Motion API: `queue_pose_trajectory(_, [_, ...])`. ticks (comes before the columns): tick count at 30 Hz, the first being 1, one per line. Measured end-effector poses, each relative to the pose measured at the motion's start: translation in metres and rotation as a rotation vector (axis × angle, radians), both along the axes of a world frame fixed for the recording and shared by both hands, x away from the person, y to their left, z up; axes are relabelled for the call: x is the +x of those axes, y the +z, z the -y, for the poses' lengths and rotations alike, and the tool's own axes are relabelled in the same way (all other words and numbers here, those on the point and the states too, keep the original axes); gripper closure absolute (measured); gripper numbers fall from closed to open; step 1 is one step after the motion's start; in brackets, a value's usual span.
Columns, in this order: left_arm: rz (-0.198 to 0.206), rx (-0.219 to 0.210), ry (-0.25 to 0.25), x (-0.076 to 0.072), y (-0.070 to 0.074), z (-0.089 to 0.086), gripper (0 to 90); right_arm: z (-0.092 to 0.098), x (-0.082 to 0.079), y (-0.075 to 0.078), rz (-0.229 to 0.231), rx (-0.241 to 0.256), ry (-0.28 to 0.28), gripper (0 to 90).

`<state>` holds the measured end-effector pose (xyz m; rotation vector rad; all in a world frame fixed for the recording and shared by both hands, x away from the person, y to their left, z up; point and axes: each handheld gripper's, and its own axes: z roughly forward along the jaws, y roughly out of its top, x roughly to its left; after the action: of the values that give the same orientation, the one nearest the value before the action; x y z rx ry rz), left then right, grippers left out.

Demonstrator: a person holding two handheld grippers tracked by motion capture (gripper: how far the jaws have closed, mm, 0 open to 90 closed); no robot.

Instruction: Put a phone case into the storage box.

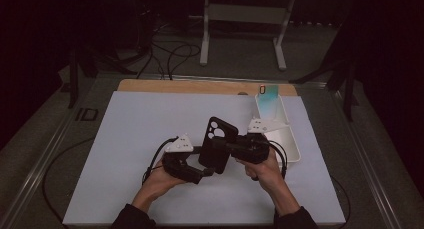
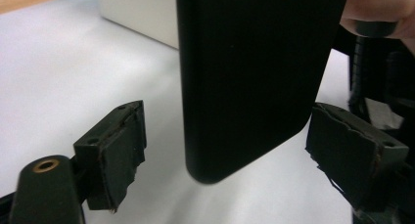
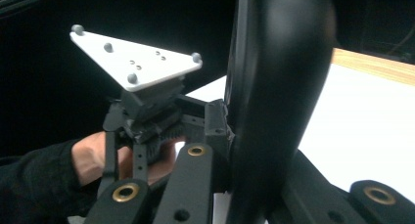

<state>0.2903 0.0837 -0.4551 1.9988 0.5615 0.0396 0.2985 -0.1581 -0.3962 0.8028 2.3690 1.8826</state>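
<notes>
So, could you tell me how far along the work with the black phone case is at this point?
Done: the black rectangular phone case is up off the white table mat, clamped in the right claw.

In hand: the left claw stands open with its jaws either side of the case's lower end, not yet touching.

Left: closing the left claw on it. A white rectangular tray with a pale green phone waits behind.

Black phone case (image 1: pixel 215 144), white tray (image 1: pixel 292 141), pale blue mat (image 1: pixel 135 139).
</notes>
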Motion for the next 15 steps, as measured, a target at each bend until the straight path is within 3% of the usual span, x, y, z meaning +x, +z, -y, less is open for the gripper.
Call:
queue_pose_trajectory(5, [0.000, -0.015, -0.048, -0.0018, -0.0002, 0.0004, 28.1, -0.0032, -0.0018, 0.0000, 0.013, 0.003, 0.048, 85.3])
queue_pose_trajectory(15, [0.010, -0.021, -0.106, -0.0040, -0.0011, 0.0004, 49.2, -0.0024, -0.0026, -0.0002, 0.036, -0.009, 0.080, 85.5])
